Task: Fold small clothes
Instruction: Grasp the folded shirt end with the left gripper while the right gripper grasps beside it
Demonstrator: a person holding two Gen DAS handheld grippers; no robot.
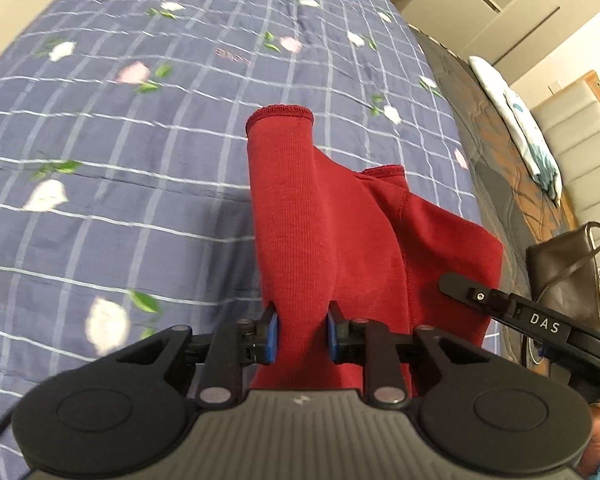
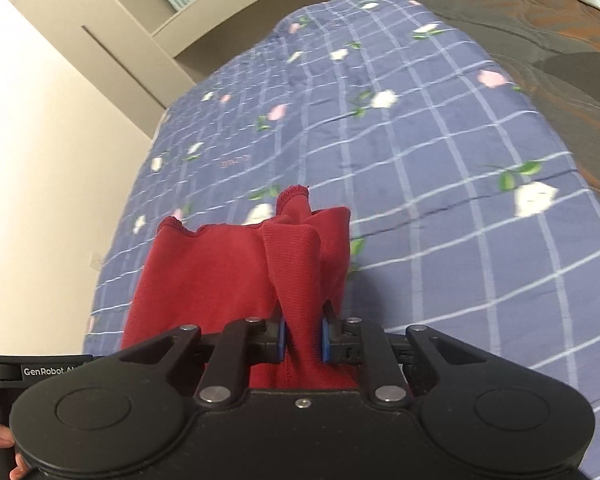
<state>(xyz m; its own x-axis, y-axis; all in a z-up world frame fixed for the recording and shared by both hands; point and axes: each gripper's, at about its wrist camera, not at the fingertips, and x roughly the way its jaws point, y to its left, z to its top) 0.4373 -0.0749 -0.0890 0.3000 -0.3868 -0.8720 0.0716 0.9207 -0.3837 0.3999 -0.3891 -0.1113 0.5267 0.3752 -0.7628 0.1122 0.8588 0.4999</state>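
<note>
A small dark red knit garment (image 1: 340, 232) hangs above the bed, held up by both grippers. My left gripper (image 1: 301, 332) is shut on one bunched part of it; a sleeve with a stitched cuff (image 1: 280, 114) hangs away from the fingers. My right gripper (image 2: 302, 338) is shut on another bunched fold of the same red garment (image 2: 228, 272), which drapes to its left. The right gripper's body (image 1: 540, 324) shows at the right edge of the left wrist view.
A blue checked bedspread with flowers (image 1: 140, 140) covers the bed below. A dark patterned quilt (image 1: 496, 152) lies along its side, with a white-and-blue pillow (image 1: 516, 120) and a brown bag (image 1: 564, 276). Beige wardrobes (image 2: 100, 32) stand beyond.
</note>
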